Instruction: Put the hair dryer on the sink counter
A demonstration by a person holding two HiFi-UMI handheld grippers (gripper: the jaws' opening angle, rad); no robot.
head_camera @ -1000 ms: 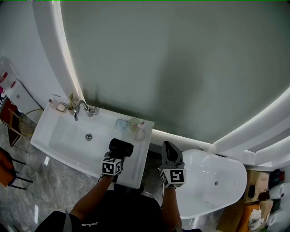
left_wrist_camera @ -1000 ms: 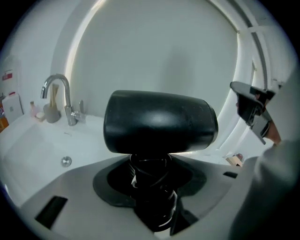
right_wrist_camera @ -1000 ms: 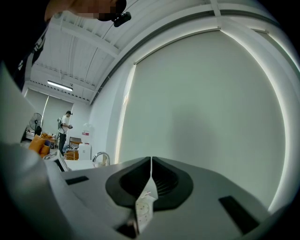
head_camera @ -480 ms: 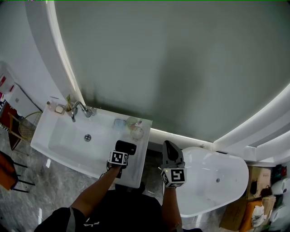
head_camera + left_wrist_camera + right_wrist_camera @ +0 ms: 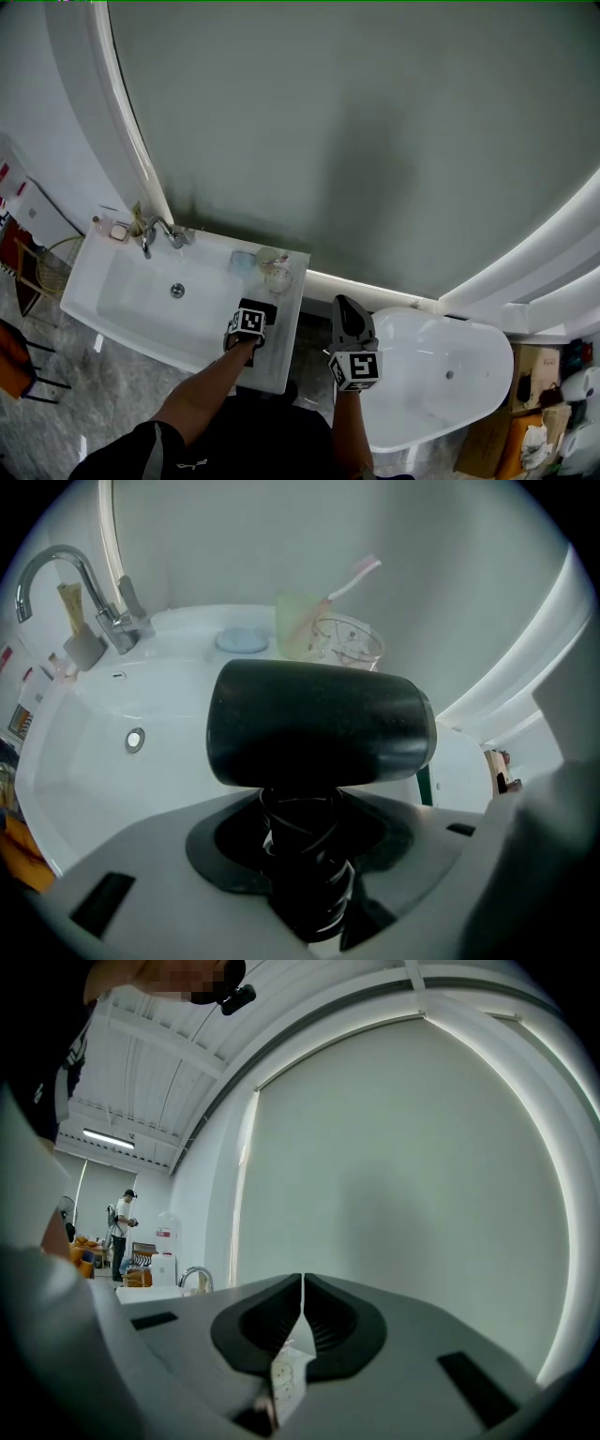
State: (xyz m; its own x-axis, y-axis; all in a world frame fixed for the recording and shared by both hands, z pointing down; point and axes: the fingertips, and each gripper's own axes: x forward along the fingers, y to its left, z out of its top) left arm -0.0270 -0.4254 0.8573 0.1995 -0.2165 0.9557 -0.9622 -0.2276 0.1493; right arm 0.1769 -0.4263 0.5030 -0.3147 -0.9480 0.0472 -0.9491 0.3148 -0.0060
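My left gripper (image 5: 255,317) is shut on the handle of a black hair dryer (image 5: 262,310), low over the right end of the white sink counter (image 5: 279,364). In the left gripper view the dryer's barrel (image 5: 319,724) lies crosswise above the left gripper (image 5: 305,829), and a coiled cord wraps the handle between the jaws. Whether the dryer touches the counter I cannot tell. My right gripper (image 5: 345,307) hangs to the right of the counter, over the gap beside the bathtub. In its own view the right gripper (image 5: 302,1283) is shut, with a small white scrap showing below the seam.
A clear cup with a toothbrush (image 5: 347,644) and a blue dish (image 5: 242,640) stand at the counter's back right, just beyond the dryer. The faucet (image 5: 155,234) is at the basin's far left. A white bathtub (image 5: 441,375) lies to the right. A person stands far off in the room (image 5: 123,1227).
My left gripper has sunk toward the counter with the hair dryer and tipped to point more steeply down. The right gripper has stayed where it was.
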